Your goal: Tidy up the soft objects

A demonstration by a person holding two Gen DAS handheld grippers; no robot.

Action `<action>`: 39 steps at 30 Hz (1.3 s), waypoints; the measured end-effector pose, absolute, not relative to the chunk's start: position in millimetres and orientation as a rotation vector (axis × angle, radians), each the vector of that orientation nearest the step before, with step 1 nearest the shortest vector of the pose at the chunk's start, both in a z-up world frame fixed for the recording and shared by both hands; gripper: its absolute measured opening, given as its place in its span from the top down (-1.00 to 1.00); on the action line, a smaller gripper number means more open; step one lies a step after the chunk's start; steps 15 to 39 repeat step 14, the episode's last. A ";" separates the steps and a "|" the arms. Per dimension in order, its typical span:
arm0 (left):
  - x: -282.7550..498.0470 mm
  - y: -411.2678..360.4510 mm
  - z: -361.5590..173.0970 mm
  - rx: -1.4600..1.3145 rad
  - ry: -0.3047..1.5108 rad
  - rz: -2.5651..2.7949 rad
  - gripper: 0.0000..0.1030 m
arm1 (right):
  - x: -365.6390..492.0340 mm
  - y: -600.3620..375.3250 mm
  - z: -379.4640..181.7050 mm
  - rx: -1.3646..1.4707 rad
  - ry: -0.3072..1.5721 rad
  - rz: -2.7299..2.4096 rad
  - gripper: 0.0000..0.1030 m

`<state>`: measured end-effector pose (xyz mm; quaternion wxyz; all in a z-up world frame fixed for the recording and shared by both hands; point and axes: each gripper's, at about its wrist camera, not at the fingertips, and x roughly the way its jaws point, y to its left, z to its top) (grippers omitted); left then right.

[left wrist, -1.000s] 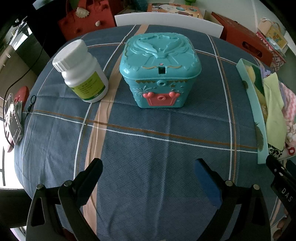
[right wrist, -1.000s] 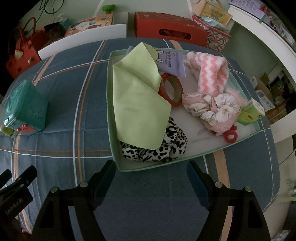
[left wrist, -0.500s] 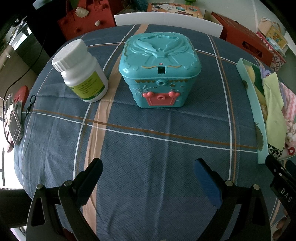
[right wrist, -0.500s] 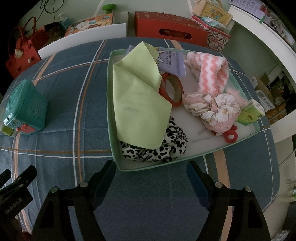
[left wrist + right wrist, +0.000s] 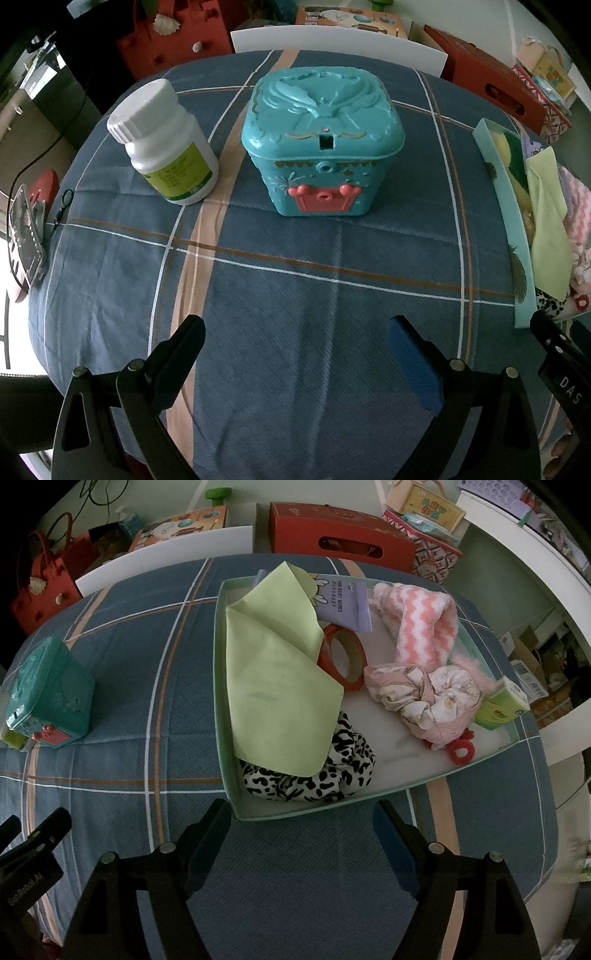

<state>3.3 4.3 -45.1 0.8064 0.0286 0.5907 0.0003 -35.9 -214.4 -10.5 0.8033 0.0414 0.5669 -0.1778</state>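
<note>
Your right claw [image 5: 301, 823] hovers released just short of the tray [image 5: 221, 701], where the green cloth [image 5: 273, 686] lies over the spotted fabric [image 5: 314, 775]. Your left claw [image 5: 295, 343], also released and empty, faces the teal box [image 5: 321, 140] on the bench [image 5: 295, 288], well apart.

I read "BABY WIPES" on the purple packet [image 5: 345, 603] at the tray's [image 5: 221, 716] far edge — "DAS" on my right gripper's [image 5: 565, 384] body.
</note>
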 end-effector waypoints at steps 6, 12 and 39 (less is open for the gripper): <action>2.0 4.0 -39.2 0.067 1.248 0.003 -0.92 | -36.6 -215.0 -10.1 0.087 1.215 -0.381 -0.59; -0.4 1.1 -34.0 0.085 1.228 0.003 -0.92 | -36.8 -214.4 -10.6 0.086 1.215 -0.381 -0.59; 0.9 1.1 -34.3 0.077 1.234 -0.009 -0.92 | -35.9 -214.3 -10.4 0.085 1.216 -0.380 -0.59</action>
